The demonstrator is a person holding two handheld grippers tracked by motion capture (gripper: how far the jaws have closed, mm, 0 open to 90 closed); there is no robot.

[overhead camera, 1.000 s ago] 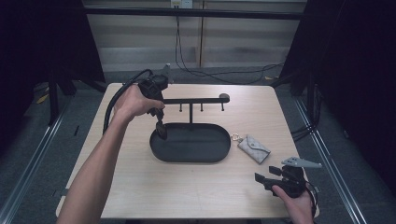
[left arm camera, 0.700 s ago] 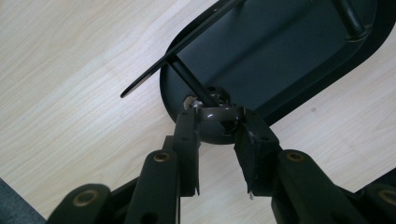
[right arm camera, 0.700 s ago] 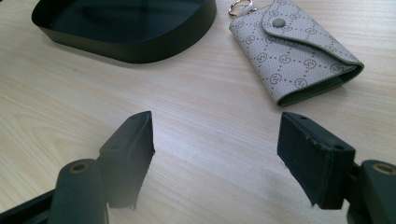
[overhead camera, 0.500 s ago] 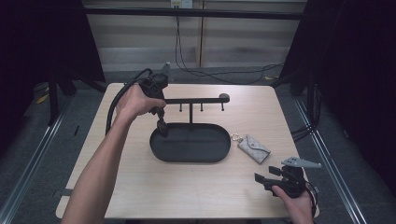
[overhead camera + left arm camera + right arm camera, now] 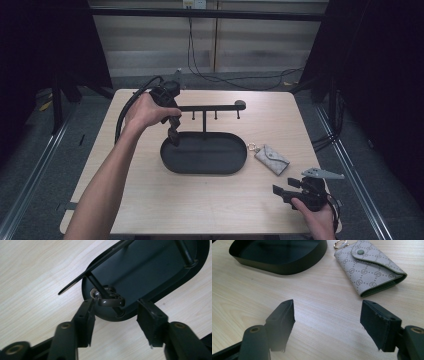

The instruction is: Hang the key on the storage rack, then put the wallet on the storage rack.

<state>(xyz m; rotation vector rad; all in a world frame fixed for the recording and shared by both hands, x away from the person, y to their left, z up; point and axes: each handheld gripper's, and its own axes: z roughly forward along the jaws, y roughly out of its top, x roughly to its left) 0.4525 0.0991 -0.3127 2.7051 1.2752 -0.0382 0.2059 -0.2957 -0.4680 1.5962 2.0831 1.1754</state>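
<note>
Nothing has moved: left gripper (image 5: 113, 312), jaws wide, hovers over the ring (image 5: 110, 300) in the tray (image 5: 240, 161); right gripper (image 5: 327, 325) gapes. Closing off-centre could knock it away.

Black oval tray (image 5: 150, 270) beyond the left gripper (image 5: 113, 315); brown ring (image 5: 111, 301) between its black jaws. Pale grey pouch (image 5: 369, 265), monogram lattice print, green snap, ahead of right gripper (image 5: 327, 322). Light wood-grain table (image 5: 324, 305).
</note>
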